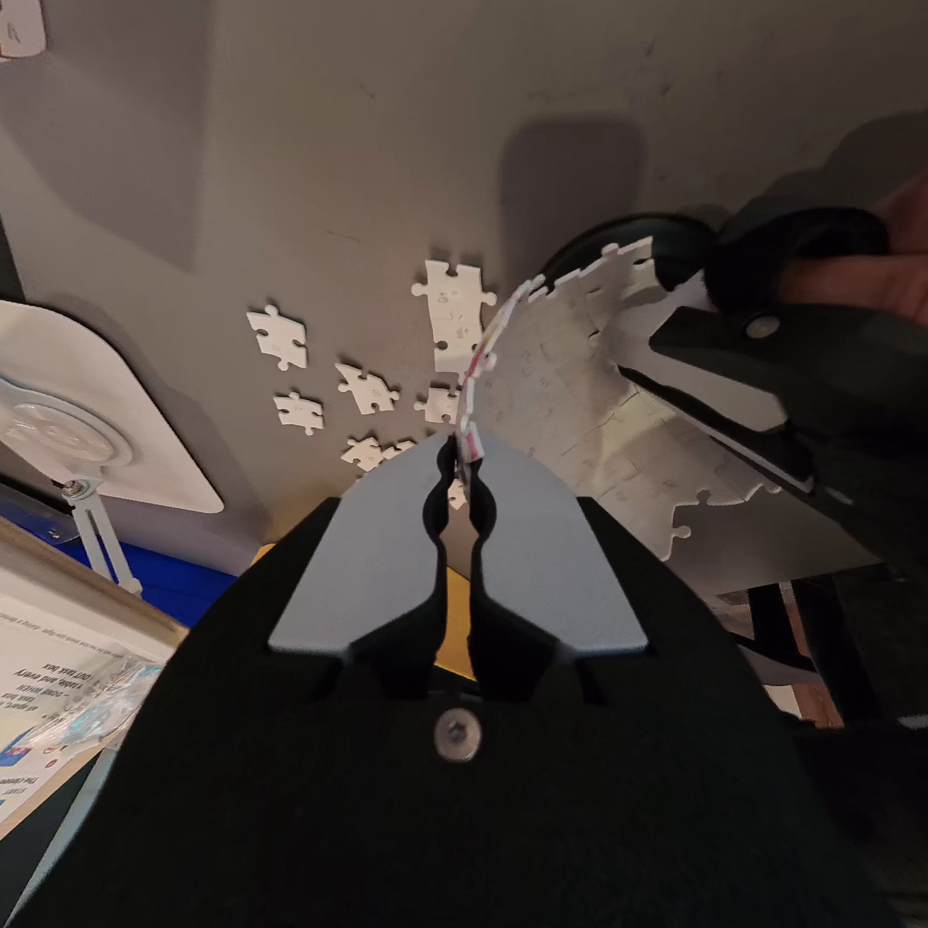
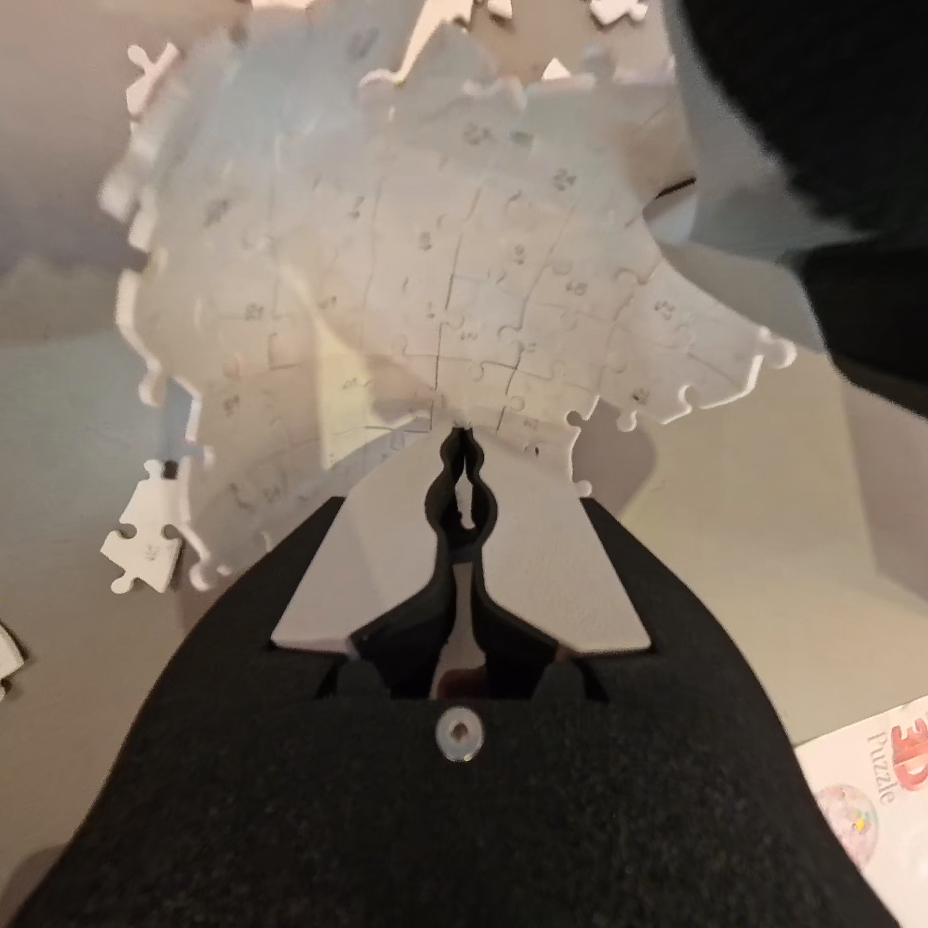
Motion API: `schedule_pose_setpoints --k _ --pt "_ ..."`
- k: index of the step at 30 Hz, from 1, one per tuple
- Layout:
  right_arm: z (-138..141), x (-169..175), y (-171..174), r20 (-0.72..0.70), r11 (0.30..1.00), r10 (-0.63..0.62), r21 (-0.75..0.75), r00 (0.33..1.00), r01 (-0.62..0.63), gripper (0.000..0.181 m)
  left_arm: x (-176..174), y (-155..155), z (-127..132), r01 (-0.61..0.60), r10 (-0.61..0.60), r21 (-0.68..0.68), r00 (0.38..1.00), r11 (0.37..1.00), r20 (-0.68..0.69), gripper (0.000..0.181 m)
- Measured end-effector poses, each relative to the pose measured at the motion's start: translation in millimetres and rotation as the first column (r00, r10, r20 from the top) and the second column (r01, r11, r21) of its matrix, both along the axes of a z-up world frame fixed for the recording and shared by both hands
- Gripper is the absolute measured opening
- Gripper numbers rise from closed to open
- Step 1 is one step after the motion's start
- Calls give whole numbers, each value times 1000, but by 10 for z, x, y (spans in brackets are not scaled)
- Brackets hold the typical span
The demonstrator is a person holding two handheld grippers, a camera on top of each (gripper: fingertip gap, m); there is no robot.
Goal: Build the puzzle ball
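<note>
1. Left wrist view: the left gripper (image 1: 461,454) is clenched on the lower edge of the curved puzzle shell (image 1: 562,381), held above the grey table (image 1: 351,150). A thin strip of the shell's coloured outer side shows along the pinched edge.
2. Only this view shows the right gripper (image 1: 668,321) from outside, reaching in from the right and clamped on the shell's far edge, with the person's hand (image 1: 899,281) behind it.
3. Loose white pieces (image 1: 369,386) lie scattered on the table beyond the shell; a white lamp (image 1: 65,427) stands at the left.
4. Right wrist view: the right gripper (image 2: 462,442) is closed on the shell's (image 2: 401,281) bottom edge, and the shell's white, number-marked inner side fills the frame.
5. This view alone shows a single piece (image 2: 145,547) at the shell's lower left, whether joined or lying behind it I cannot tell, and a printed leaflet (image 2: 874,793) at the lower right.
</note>
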State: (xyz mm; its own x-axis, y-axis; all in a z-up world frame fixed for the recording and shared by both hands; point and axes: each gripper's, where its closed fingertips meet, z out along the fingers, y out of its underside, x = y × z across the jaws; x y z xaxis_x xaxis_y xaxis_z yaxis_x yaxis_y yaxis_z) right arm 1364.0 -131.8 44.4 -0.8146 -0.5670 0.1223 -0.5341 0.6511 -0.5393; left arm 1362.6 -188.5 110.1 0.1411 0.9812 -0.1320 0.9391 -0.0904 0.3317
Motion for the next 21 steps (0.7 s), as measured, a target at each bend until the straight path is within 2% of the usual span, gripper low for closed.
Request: schedule_pose_setpoints --k 5,10,14,18,21 --pt "-9 3 0 19 1000 -9 -5 1000 10 0 -7 4 -7 6 -6 -9 1000 1000 6 2" --pt "119 37 -42 65 999 -8 -45 998 11 0 -14 20 -18 8 -8 -5 1000 1000 9 2" --pt "3 10 -48 22 1000 -6 -18 1000 6 0 -25 26 -10 11 -11 -3 1000 1000 2 2" --pt "-20 11 -23 83 1000 -16 -16 996 17 0 -15 23 -28 3 -3 5 1000 1000 0 2" --pt "-23 10 -18 69 999 -5 -33 998 7 0 -15 24 -29 4 -4 5 1000 1000 -1 2"
